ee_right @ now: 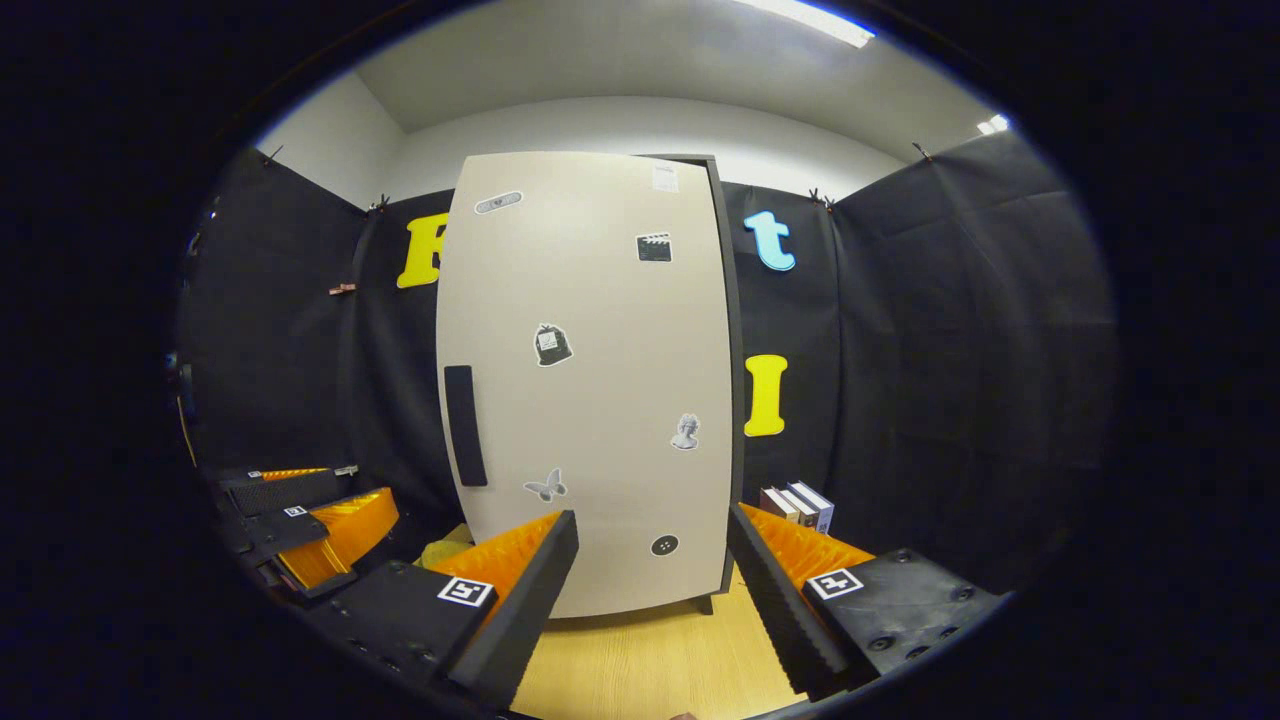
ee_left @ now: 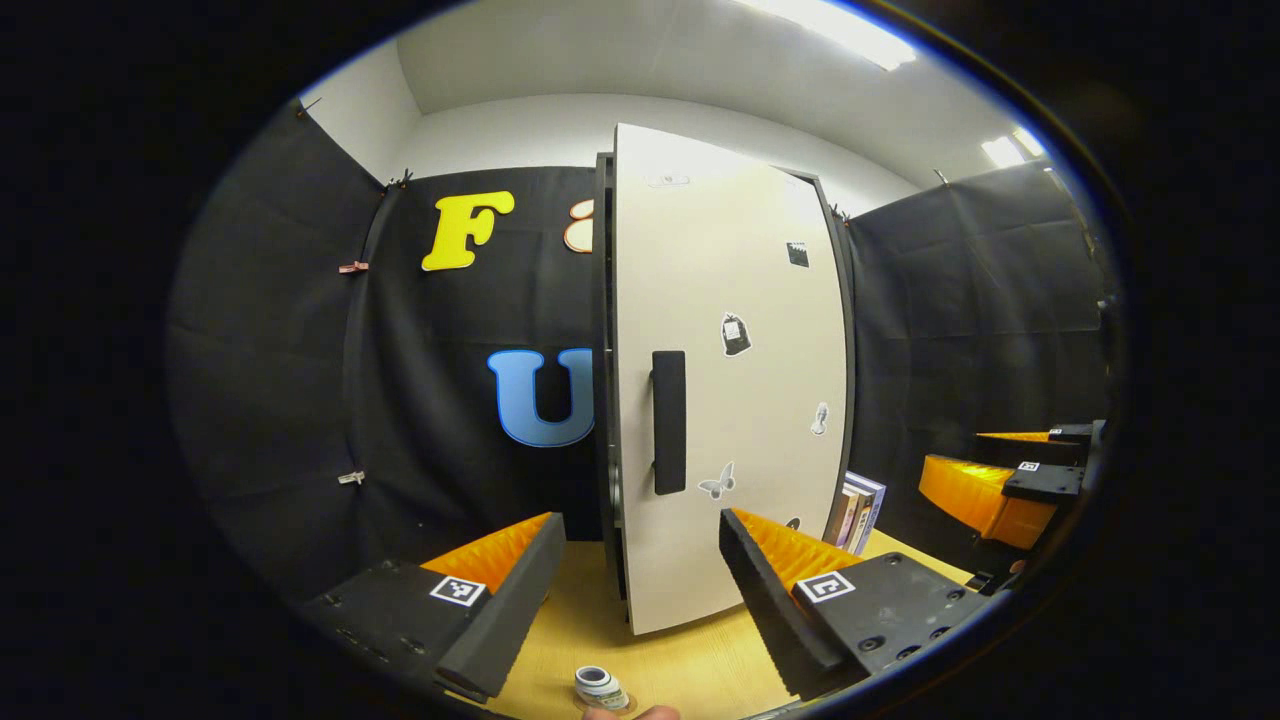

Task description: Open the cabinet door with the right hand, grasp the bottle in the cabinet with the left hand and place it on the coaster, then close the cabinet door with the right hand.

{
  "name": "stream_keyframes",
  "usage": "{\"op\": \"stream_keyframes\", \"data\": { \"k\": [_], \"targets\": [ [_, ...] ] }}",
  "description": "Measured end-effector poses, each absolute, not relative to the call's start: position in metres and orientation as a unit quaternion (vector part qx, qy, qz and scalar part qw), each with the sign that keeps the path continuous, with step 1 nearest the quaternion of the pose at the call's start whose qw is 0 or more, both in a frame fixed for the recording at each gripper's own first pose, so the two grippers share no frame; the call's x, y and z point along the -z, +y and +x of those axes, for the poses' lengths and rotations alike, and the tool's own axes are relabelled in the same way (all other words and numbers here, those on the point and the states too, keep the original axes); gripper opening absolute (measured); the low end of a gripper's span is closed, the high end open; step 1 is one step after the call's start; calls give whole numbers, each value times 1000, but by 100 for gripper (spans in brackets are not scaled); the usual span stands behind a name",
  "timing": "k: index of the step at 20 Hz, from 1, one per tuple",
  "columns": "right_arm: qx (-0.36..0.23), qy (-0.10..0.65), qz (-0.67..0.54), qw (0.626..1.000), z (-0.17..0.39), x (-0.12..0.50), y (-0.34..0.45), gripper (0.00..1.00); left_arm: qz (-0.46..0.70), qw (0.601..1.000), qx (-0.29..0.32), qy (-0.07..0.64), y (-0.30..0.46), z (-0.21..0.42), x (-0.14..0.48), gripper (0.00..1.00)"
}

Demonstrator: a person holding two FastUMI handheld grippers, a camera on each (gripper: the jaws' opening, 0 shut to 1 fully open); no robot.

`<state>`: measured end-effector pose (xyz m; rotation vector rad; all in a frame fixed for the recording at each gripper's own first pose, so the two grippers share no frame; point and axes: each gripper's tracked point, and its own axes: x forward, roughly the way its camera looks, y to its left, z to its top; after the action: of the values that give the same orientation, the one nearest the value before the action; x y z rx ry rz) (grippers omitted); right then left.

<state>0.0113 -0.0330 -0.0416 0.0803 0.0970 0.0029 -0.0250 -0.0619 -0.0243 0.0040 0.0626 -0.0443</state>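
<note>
The tall cabinet has a white door (ee_left: 730, 380) with small stickers and a black vertical handle (ee_left: 668, 420); the door looks shut against the dark frame. A small bottle (ee_left: 600, 686) with a pale cap stands at the bottom edge on what looks like a round coaster (ee_left: 580, 703). My left gripper (ee_left: 640, 600) is open, aimed at the door's handle side, with the bottle below and behind its fingertips. My right gripper (ee_right: 650, 600) is open and empty, facing the door (ee_right: 590, 380) a short way off, its handle (ee_right: 465, 425) to the left.
Several books (ee_right: 800, 505) stand right of the cabinet on the light wooden table (ee_right: 650, 660). The right gripper (ee_left: 985, 465) shows far right in the left gripper view, the left gripper (ee_right: 310, 500) far left in the right gripper view. A fingertip (ee_left: 645, 713) pokes in beside the bottle.
</note>
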Motion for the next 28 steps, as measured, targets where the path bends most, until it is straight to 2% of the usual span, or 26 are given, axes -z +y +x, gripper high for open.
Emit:
{"op": "stream_keyframes", "data": {
  "k": [28],
  "targets": [
    [14, 52, 26, 998, 26, 53, -11, 98, -16, 999, 5, 32, -71, -13, 31, 97]
  ]
}}
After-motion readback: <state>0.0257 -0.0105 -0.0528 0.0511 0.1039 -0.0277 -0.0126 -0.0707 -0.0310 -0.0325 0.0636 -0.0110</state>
